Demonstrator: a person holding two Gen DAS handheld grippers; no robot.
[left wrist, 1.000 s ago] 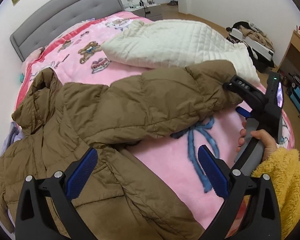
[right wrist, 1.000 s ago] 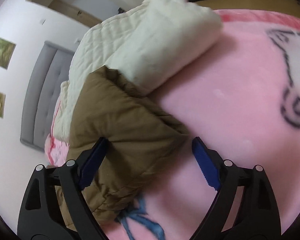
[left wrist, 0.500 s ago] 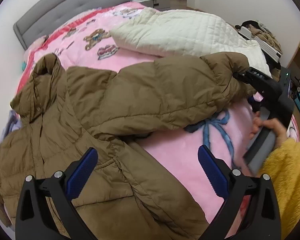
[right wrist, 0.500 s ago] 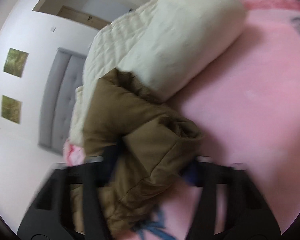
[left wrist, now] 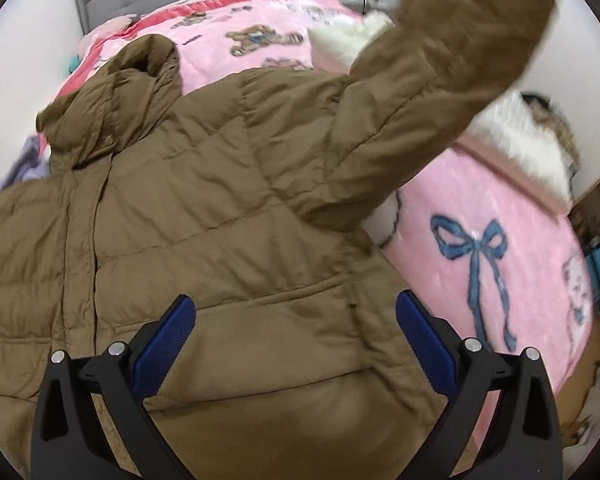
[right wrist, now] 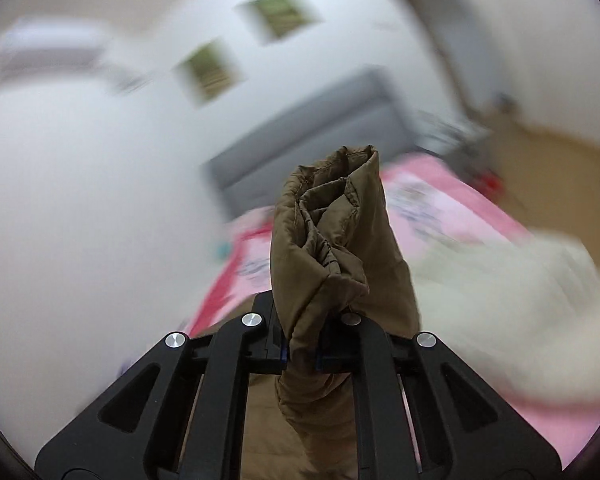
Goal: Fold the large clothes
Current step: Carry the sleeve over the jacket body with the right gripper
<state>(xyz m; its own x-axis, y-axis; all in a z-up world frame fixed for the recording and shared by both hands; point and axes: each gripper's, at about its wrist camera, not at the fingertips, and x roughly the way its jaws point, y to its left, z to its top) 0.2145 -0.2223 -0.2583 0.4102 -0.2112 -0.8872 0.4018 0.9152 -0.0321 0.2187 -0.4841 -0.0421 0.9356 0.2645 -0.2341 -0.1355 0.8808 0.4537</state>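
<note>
Right gripper (right wrist: 301, 354) clenched on sleeve (right wrist: 332, 240) cuff (raised); left gripper (left wrist: 296, 330) fingers spread above jacket (left wrist: 204, 220) hem.

My right claw (right wrist: 302, 354), open a second ago, now clamps the jacket sleeve (right wrist: 332, 240) and lifts it off the bed toward one o'clock; my left claw (left wrist: 294, 336) moves over the jacket body (left wrist: 204, 208).

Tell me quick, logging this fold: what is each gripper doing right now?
Left gripper: open, empty, above the brown jacket.
Right gripper: closed on the jacket's sleeve cuff, lifted off the bed.
</note>
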